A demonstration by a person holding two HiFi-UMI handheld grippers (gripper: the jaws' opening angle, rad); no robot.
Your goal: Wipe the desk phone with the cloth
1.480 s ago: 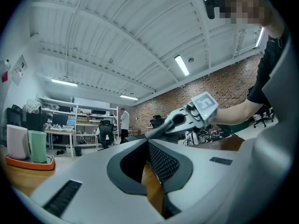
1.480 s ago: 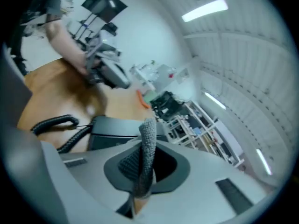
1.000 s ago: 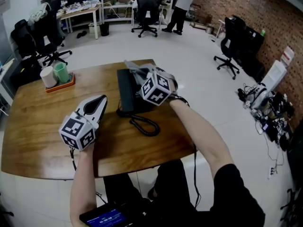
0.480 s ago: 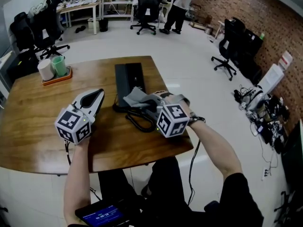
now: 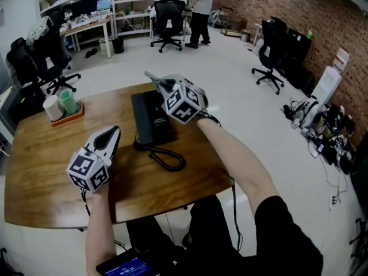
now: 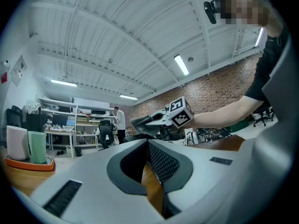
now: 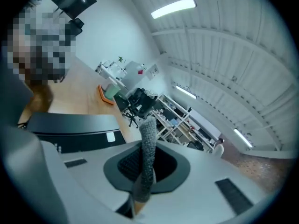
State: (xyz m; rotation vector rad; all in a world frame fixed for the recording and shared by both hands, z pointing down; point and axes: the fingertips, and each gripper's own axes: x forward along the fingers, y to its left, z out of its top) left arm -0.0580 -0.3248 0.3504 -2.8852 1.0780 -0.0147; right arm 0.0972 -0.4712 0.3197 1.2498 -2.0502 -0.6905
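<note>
The black desk phone [image 5: 148, 119] lies in the middle of the wooden table, and its coiled cord [image 5: 165, 157] curls toward me. My right gripper [image 5: 166, 87] hangs over the phone's far right corner, shut on a grey cloth [image 5: 154, 78] that sticks out past the jaws. The right gripper view shows the cloth [image 7: 148, 146] pinched upright between the jaws, with the phone [image 7: 74, 125] to the left. My left gripper [image 5: 110, 135] rests on the table left of the phone, shut with nothing in it. From the left gripper view, the right gripper [image 6: 156, 120] and cloth [image 6: 140, 123] show ahead.
An orange tray [image 5: 68, 114] holding a white cup and a green cup stands at the table's far left [image 6: 29, 163]. Office chairs, desks and a standing person [image 5: 199, 7] are on the floor beyond. The table's right edge [image 5: 215, 140] runs close to the phone.
Half a second ago my right gripper and the cloth were at the phone's near end by the cord. They have moved away from me to the far end. The left gripper stayed put.
</note>
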